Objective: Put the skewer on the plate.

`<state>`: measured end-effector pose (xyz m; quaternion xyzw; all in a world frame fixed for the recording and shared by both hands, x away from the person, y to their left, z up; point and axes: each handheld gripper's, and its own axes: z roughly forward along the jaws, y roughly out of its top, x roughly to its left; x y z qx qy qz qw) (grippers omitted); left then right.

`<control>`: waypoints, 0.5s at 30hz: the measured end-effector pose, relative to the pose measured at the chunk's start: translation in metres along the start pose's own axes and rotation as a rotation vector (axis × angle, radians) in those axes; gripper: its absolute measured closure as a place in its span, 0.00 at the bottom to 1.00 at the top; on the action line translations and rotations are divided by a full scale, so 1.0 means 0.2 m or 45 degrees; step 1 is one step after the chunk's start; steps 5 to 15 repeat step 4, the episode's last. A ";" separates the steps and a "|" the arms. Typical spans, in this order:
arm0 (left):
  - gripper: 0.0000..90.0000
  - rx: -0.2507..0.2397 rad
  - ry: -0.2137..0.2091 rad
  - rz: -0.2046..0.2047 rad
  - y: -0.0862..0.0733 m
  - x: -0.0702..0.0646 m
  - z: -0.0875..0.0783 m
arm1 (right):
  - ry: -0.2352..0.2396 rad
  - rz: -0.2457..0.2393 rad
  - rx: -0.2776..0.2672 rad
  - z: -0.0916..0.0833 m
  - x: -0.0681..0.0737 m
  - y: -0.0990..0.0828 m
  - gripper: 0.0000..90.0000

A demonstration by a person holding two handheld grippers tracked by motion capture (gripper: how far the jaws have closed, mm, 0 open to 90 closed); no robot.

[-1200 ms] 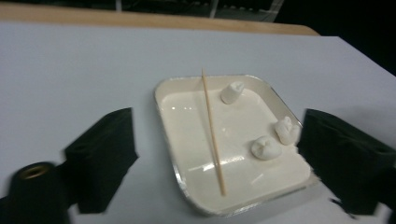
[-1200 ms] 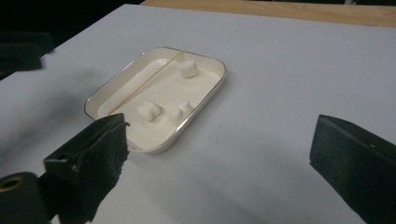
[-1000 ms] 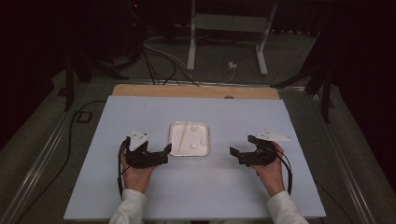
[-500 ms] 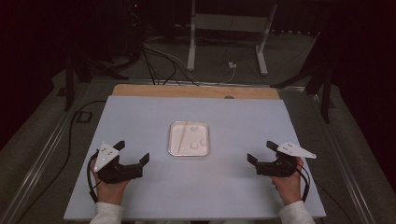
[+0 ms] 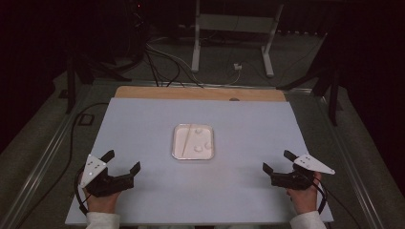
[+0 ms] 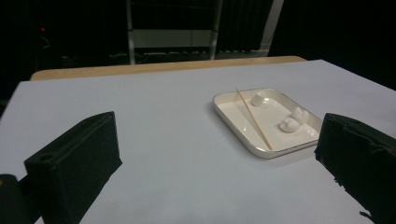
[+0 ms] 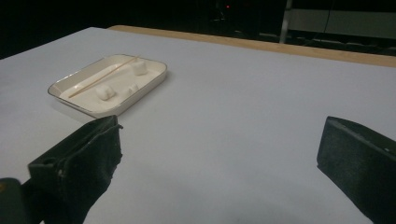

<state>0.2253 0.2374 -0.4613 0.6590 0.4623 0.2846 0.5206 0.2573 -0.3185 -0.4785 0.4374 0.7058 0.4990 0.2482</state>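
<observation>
Dark room, black surroundings; grey floor (image 5: pixel 43 138) beyond the table with loose cables (image 5: pixel 162 52) and a white metal stand (image 5: pixel 234 28) at the far side. Table (image 5: pixel 143 119) takes up most of the high view: pale lavender-white top, flat and matte, with a bare wooden strip (image 5: pixel 200 93) along its far edge. Left gripper (image 5: pixel 122 165) sits near the front left corner of the table, held in a hand (image 5: pixel 101 202), jaws spread wide, nothing between them. Right gripper (image 5: pixel 276 163) near the front right corner, also held in a hand (image 5: pixel 303 199), jaws wide apart, empty. Each carries a grey triangular plate on top, cable trailing back. Both grippers well apart from each other and from the tray. White rectangular tray (image 5: pixel 208 129) lies at the middle of the table, rounded corners, thin dark rim. In the tray: a thin wooden skewer (image 6: pixel 254 119) lying diagonally along one side, and three small white marshmallows (image 6: pixel 289 124), one near the far end, two close together near the other side.
</observation>
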 end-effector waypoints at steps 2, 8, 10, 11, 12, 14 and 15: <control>0.01 0.000 0.009 -0.002 0.00 0.00 0.00 | -0.011 -0.015 0.005 0.00 0.00 0.00 0.00; 0.01 0.016 0.024 0.002 0.00 0.01 0.00 | -0.017 -0.029 0.011 0.01 0.01 0.00 0.00; 0.01 0.016 0.024 0.002 0.00 0.01 0.00 | -0.017 -0.029 0.011 0.01 0.01 0.00 0.00; 0.01 0.016 0.024 0.002 0.00 0.01 0.00 | -0.017 -0.029 0.011 0.01 0.01 0.00 0.00; 0.01 0.016 0.024 0.002 0.00 0.01 0.00 | -0.017 -0.029 0.011 0.01 0.01 0.00 0.00; 0.01 0.016 0.024 0.002 0.00 0.01 0.00 | -0.017 -0.029 0.011 0.01 0.01 0.00 0.00; 0.01 0.016 0.024 0.002 0.00 0.01 0.00 | -0.017 -0.029 0.011 0.01 0.01 0.00 0.00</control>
